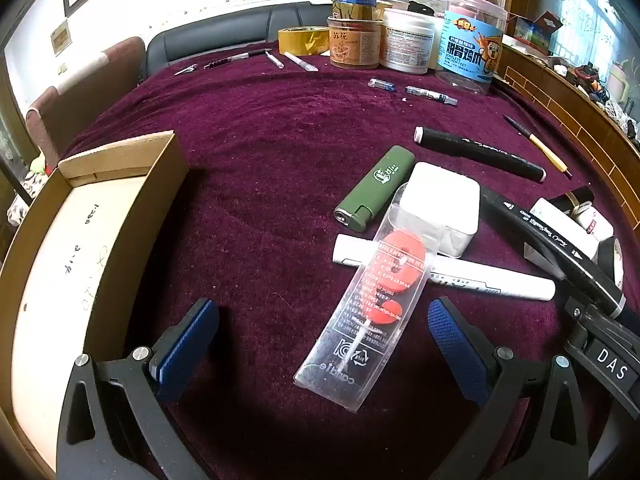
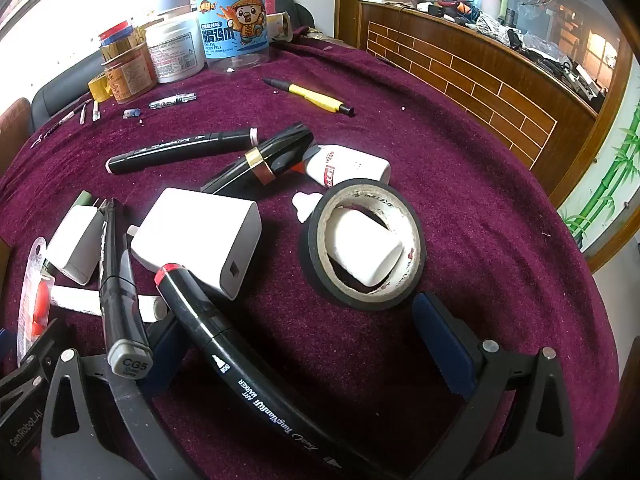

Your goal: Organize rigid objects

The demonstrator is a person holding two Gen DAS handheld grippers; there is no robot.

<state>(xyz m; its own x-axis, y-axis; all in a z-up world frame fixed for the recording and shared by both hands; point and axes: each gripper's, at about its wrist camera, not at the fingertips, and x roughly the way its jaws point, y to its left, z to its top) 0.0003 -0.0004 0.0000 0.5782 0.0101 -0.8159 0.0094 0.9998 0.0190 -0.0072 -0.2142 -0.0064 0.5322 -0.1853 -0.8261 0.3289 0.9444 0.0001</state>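
Left gripper (image 1: pixel 324 344) spread wide, nothing pinched. Clear candle packet (image 1: pixel 362 316) lay on cloth between fingers, nearer right finger, tilted away toward white marker (image 1: pixel 444 272) it crossed. Cardboard box (image 1: pixel 132 216) stood just outside left finger. Right gripper (image 2: pixel 308 344) also spread, empty; black art marker (image 2: pixel 240 364) lay slantwise between its fingers, tape roll (image 2: pixel 366 246) just beyond. Judged step: first pick. Best to centre fingers across packet's narrow width, lower until pads flank edges, squeeze gently since thin plastic likely flexes, lift clear of marker before swinging to box.
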